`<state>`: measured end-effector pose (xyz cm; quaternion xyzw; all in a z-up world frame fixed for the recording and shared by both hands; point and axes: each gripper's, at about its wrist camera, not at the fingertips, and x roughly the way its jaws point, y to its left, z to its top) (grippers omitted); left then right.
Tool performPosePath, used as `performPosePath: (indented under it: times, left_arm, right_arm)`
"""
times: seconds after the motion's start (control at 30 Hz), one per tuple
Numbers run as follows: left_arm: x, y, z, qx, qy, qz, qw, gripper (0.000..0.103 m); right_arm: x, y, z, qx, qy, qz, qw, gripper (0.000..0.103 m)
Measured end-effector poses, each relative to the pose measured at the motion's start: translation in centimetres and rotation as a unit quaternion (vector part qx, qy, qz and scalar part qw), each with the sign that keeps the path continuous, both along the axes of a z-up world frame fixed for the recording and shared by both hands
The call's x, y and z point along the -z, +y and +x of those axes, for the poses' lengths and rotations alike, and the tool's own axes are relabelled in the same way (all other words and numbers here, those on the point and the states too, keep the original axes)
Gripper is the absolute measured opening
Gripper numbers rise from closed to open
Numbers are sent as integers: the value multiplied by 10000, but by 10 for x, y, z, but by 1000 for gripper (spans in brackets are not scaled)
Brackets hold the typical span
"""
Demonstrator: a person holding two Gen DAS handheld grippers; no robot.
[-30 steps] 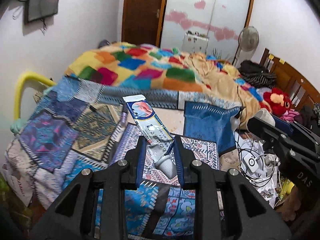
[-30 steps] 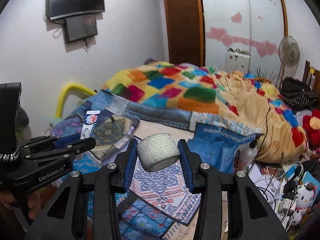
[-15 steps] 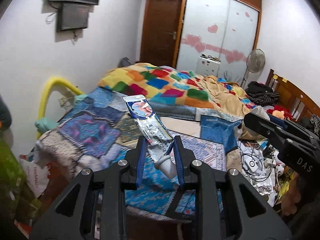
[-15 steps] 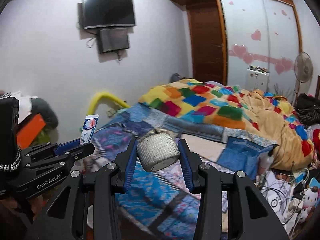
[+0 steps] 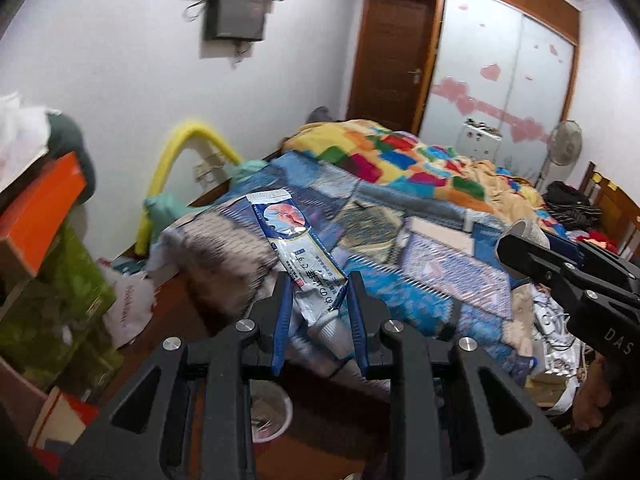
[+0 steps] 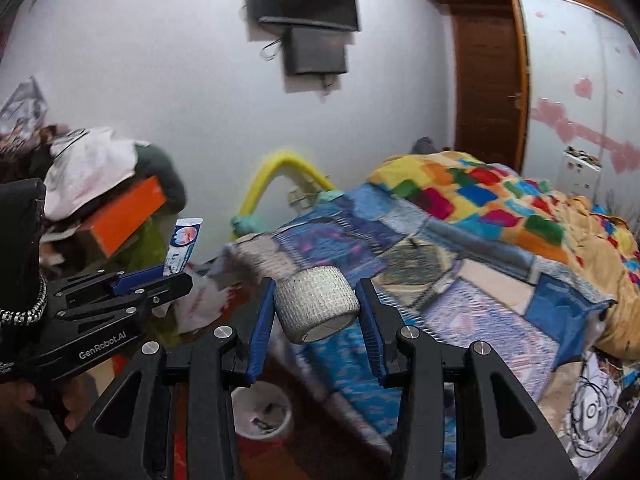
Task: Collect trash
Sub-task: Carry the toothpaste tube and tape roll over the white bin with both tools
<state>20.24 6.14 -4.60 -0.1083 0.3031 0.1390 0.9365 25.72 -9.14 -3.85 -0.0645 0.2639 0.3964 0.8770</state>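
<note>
Trash rides in both grippers: a squeezed tube [image 5: 306, 264] is pinched near its cap end between the narrow-set blue pads of the left gripper [image 5: 320, 312], and a white tape roll [image 6: 318, 302] is clamped in the right gripper [image 6: 318, 320]. Below them a small white bin [image 6: 262, 412] stands on the floor at the foot of the bed [image 6: 460, 248]. Beyond the bed, screens [image 6: 308, 0] hang on the wall.

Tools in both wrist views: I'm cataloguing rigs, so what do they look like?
Both are matt black frames with triangular cut-outs, silver screw heads and blue pads lining the fingers. The left tool shows white "GenRobot.AI" lettering from the right wrist view; the right tool shows "DAS" from the left wrist view.
</note>
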Motion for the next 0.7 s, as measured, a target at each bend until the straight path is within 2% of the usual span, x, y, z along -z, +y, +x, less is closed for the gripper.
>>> performPosePath:
  times: [0.2,0.33,0.5,0.7]
  left_arm:
    - [36,41,-32,-356,295,-241,9986,27]
    - [63,65,-40,-567,540,-411,9961,27]
    - [97,89,-48,-781,853,-628,9913,27]
    - [141,109,-48,-938,1308,-844,9833,27]
  right_arm:
    - [23,44,-18,-389,189,-234,9988,38]
    - [48,70,-25,-606,492,-481,9958,38]
    - [87,100,-23,-829,897,-921,9882,38]
    - [141,133,-14,-983,1552,-1343,9738,38]
